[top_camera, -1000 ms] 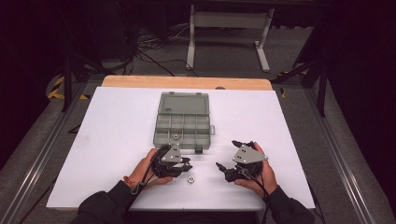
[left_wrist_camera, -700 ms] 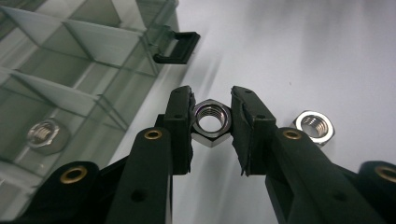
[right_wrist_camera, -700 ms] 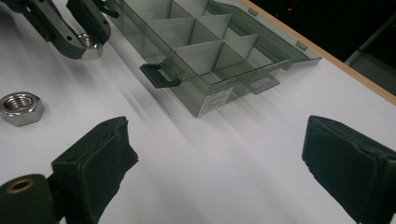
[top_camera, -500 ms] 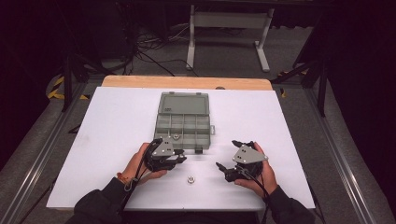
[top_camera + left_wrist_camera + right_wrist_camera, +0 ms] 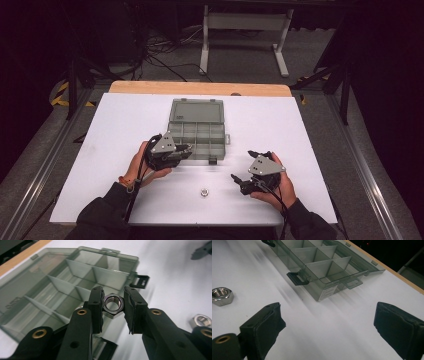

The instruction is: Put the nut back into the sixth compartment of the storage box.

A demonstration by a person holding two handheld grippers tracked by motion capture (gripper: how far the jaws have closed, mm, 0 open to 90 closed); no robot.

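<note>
A steel hex nut is pinched between the black pads of my left gripper, which hangs over the near compartments of an open smoky-grey organizer box. From above, that left gripper sits at the near left edge of the box. A second hex nut lies on the white table between the hands, and also appears as a nut at the left of the right gripper view. My right gripper rests near the table's front right, jaws wide apart and empty, pads well clear of that nut.
The white tabletop has a wooden strip along its far edge. The box lid lies flat beyond the compartments, with black latches at the near side. A metal stand and cables sit on the dark floor behind the table.
My left gripper has risen and moved from near the loose nut toward the box, carrying its nut over the near compartments. The right gripper has stayed put.
</note>
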